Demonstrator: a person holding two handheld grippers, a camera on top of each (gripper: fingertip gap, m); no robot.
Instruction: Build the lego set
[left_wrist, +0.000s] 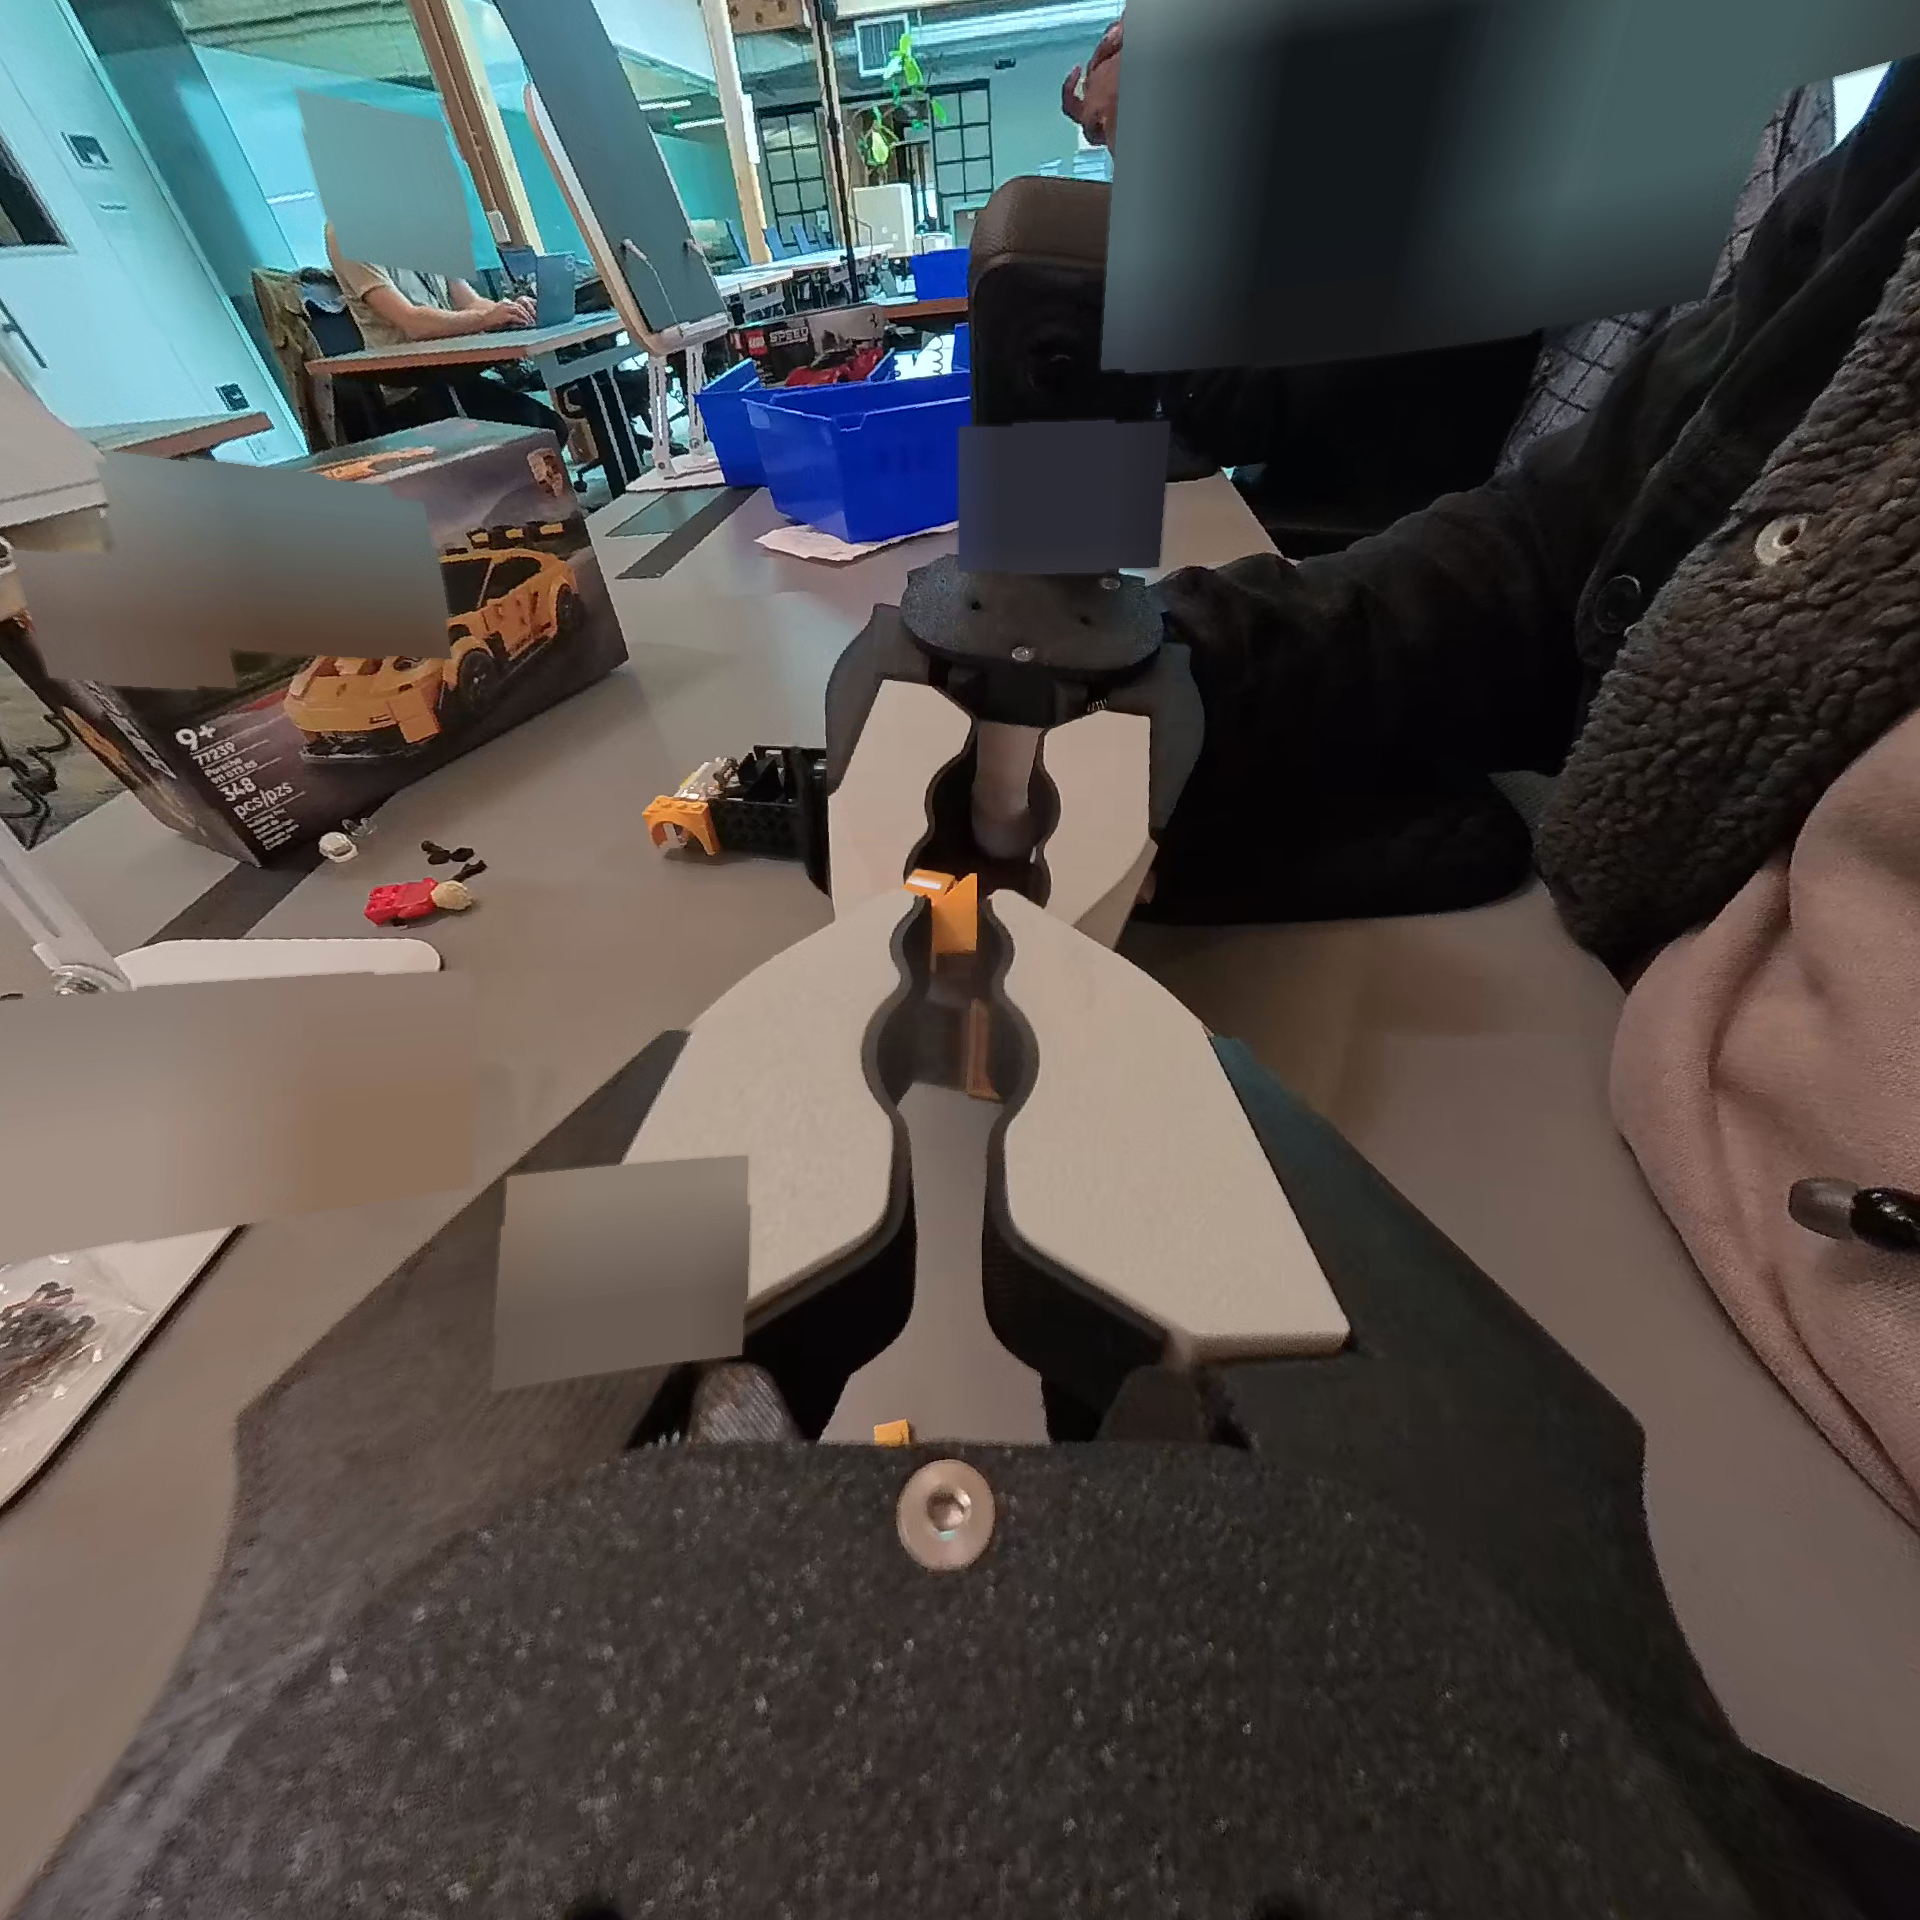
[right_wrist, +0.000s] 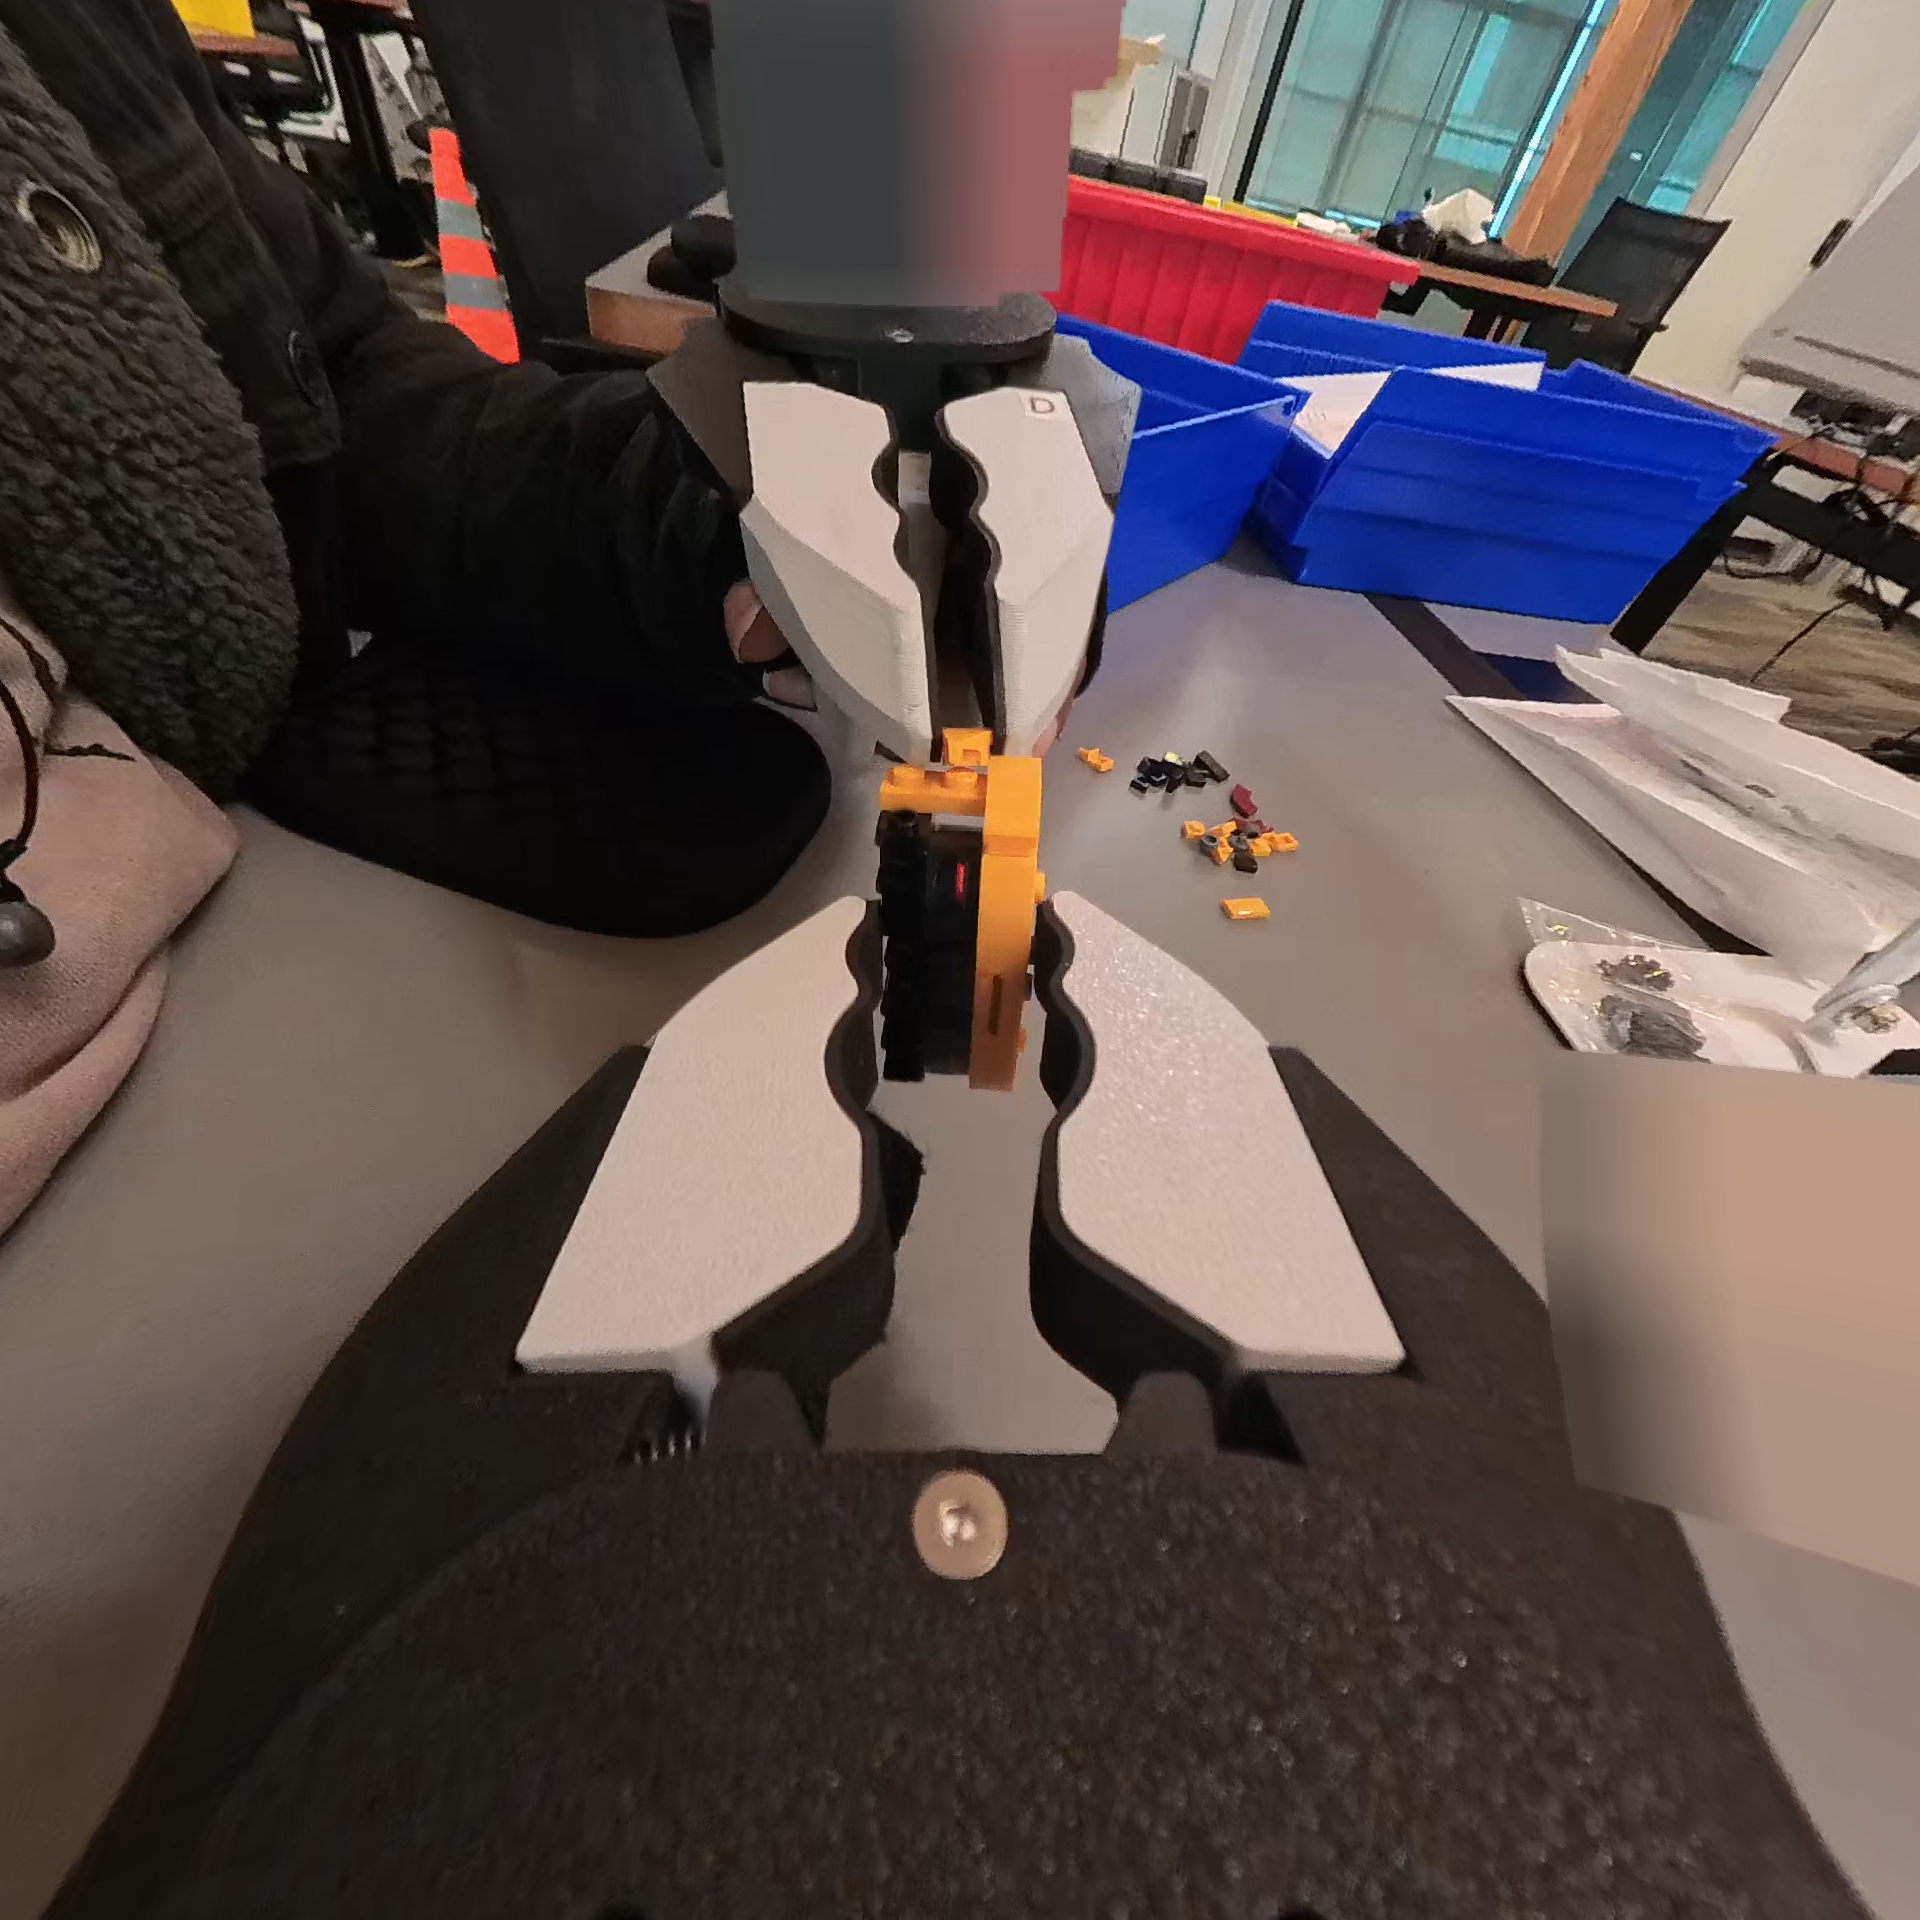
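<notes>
Right gripper (right_wrist: 956, 997): jaws narrowed onto an orange-and-black lego sub-assembly (right_wrist: 961, 925), held upright between them, above the bench (right_wrist: 416, 1039).
Left gripper (left_wrist: 954, 914): jaws nearly closed, pinching a small orange piece (left_wrist: 951, 914) at their tips, meeting the assembly's top.
Loose pieces (right_wrist: 1236, 831): scattered on the bench, right of the right jaws.
Set box (left_wrist: 343, 665): far left of the left jaws.

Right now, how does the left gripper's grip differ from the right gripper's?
The left gripper pinches a small orange piece at its very tips; the right gripper clamps the bigger orange-and-black assembly deeper between its fingers. Left's jaws are nearly closed, right's wider. Both are shut on Lego.
</notes>
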